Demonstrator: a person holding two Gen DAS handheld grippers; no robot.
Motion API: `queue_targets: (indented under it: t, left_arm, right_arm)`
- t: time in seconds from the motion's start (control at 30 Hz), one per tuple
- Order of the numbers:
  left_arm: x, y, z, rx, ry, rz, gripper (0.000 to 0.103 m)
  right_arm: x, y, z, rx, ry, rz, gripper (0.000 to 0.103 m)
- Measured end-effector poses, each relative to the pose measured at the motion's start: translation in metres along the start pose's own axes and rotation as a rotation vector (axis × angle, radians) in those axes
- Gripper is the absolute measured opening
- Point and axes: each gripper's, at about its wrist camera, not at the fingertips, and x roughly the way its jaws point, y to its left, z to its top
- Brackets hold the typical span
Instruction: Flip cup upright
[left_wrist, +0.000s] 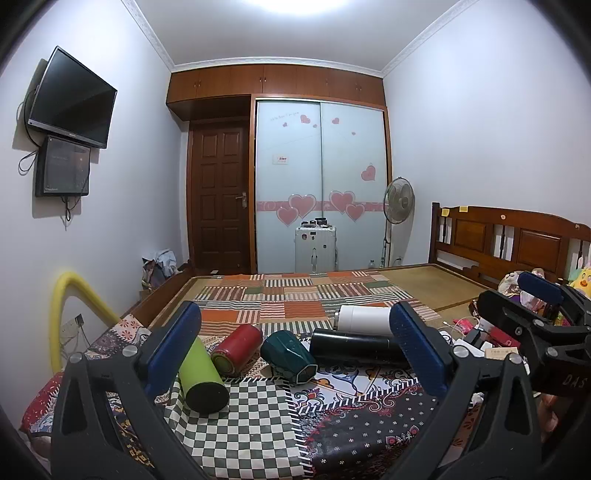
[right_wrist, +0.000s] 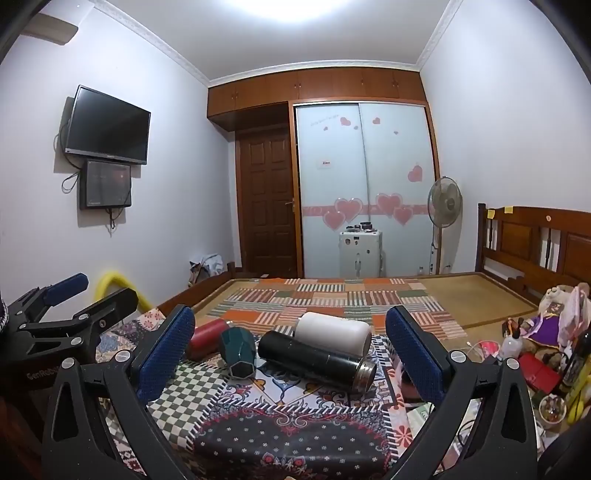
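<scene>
Several cups lie on their sides on the patterned cloth: a lime green cup (left_wrist: 201, 376), a red cup (left_wrist: 236, 347), a dark teal faceted cup (left_wrist: 290, 356), a black flask (left_wrist: 354, 347) and a white cup (left_wrist: 364, 319). The right wrist view shows the red cup (right_wrist: 207, 336), teal cup (right_wrist: 239, 352), black flask (right_wrist: 317, 360) and white cup (right_wrist: 332, 332). My left gripper (left_wrist: 295, 347) is open and empty, held above the near side of the cups. My right gripper (right_wrist: 291, 350) is open and empty, likewise facing them. The left gripper also shows in the right wrist view (right_wrist: 74, 306).
The cups lie on a bed covered with patchwork cloths (left_wrist: 295, 295). Clutter, toys and bottles sit at the right (right_wrist: 546, 339). A wooden headboard (right_wrist: 535, 240) stands at the right, a yellow tube (left_wrist: 62, 306) at the left, a white suitcase (left_wrist: 315, 247) and a fan (left_wrist: 398, 199) beyond.
</scene>
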Motion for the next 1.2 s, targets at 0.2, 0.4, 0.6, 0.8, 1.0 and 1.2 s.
queue_targets:
  t: [0.2, 0.4, 0.6, 0.8, 1.0, 1.2]
  left_arm:
    - [-0.0001, -0.0007, -0.0005, -0.002, 0.001, -0.006, 0.103]
    - [-0.0008, -0.0019, -0.0002, 0.000, 0.001, -0.007, 0.103]
    - [-0.0002, -0.0021, -0.0005, -0.003, 0.002, -0.010, 0.103]
    - [-0.0002, -0.0017, -0.0008, 0.000, 0.005, -0.008, 0.103]
    - [-0.0003, -0.0011, -0.0013, -0.002, 0.007, -0.008, 0.103]
    - [-0.0005, -0.0009, -0.0014, -0.003, 0.007, -0.006, 0.103]
  right_arm:
    - [-0.0014, -0.0011, 0.0003, -0.002, -0.003, -0.006, 0.103]
    - [-0.0014, -0.0027, 0.0000, 0.004, -0.001, -0.011, 0.103]
    - [-0.0013, -0.0033, 0.0001, 0.004, -0.002, -0.011, 0.103]
    - [-0.0012, -0.0030, 0.0000, 0.003, -0.001, -0.009, 0.103]
    - [-0.0012, -0.0043, -0.0001, 0.003, 0.000, -0.009, 0.103]
    - [-0.0010, -0.0036, 0.0005, 0.003, -0.001, -0.009, 0.103]
